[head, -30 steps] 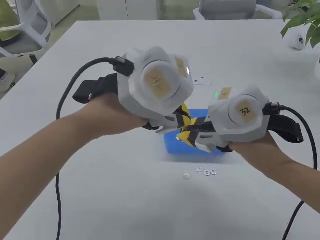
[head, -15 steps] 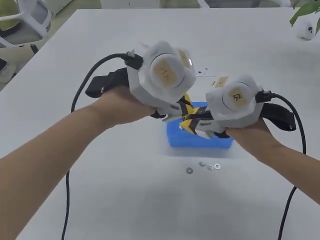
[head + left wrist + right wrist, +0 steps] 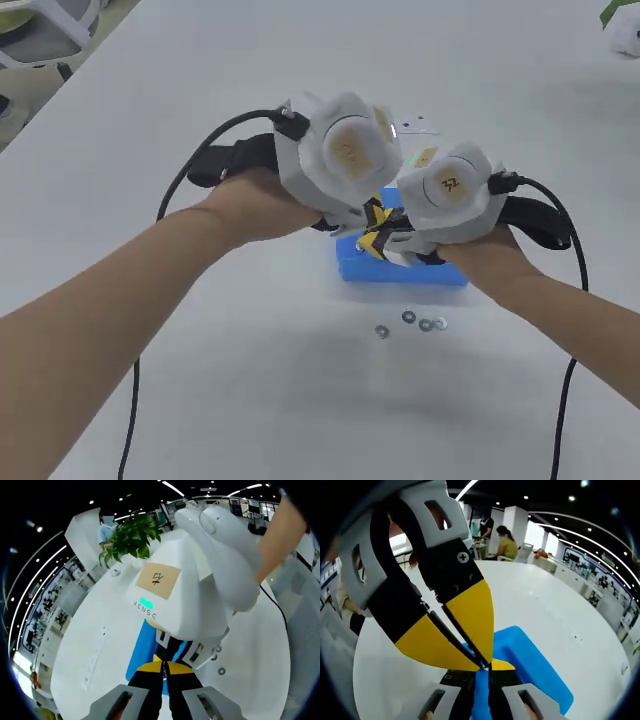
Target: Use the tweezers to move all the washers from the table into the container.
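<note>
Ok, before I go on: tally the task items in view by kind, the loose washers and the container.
Small silver metal washers: 4
Blue rectangular container: 1
Total: 5

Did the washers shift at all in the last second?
No. The four washers lie in the same loose row just off the near side of the blue container; the camera moved, not them.

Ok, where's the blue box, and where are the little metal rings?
blue container (image 3: pixel 400 273): head view, on its front wall.
washers (image 3: pixel 408 317): head view, on one washer of the group.
</note>
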The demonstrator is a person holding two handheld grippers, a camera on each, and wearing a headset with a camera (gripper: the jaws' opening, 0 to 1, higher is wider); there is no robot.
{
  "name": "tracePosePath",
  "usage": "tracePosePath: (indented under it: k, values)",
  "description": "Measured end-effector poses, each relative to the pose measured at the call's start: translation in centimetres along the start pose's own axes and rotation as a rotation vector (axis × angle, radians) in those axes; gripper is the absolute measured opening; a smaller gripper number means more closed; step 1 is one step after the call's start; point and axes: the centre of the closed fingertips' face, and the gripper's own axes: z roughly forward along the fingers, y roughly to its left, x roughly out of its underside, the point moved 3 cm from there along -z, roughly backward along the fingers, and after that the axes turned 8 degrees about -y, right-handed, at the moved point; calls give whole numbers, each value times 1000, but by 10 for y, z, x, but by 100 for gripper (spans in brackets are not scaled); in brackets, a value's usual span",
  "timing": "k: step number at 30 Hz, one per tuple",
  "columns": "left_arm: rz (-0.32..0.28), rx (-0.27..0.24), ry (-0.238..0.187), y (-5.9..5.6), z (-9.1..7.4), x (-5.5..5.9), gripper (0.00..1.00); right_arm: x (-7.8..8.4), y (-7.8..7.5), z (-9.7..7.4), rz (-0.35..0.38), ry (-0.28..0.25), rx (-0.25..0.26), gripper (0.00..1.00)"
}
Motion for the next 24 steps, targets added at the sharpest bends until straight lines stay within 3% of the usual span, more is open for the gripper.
tracePosePath:
  k: [9,13,19,24]
  values:
    - [-20,-3,4,8,4,-1,0,-2,-3,2,26,17,-3,6]
    - [3,-13,9,8,1,-4,0,-6,-4,-1,37,18,12,6]
    - [43,-30,-11,4,-19,-22,0,-26,0,-19,47,-43,28,8]
    - [58,-52,-60,-5,-39,-41,0,-45,10,-42,45,-111,40,8]
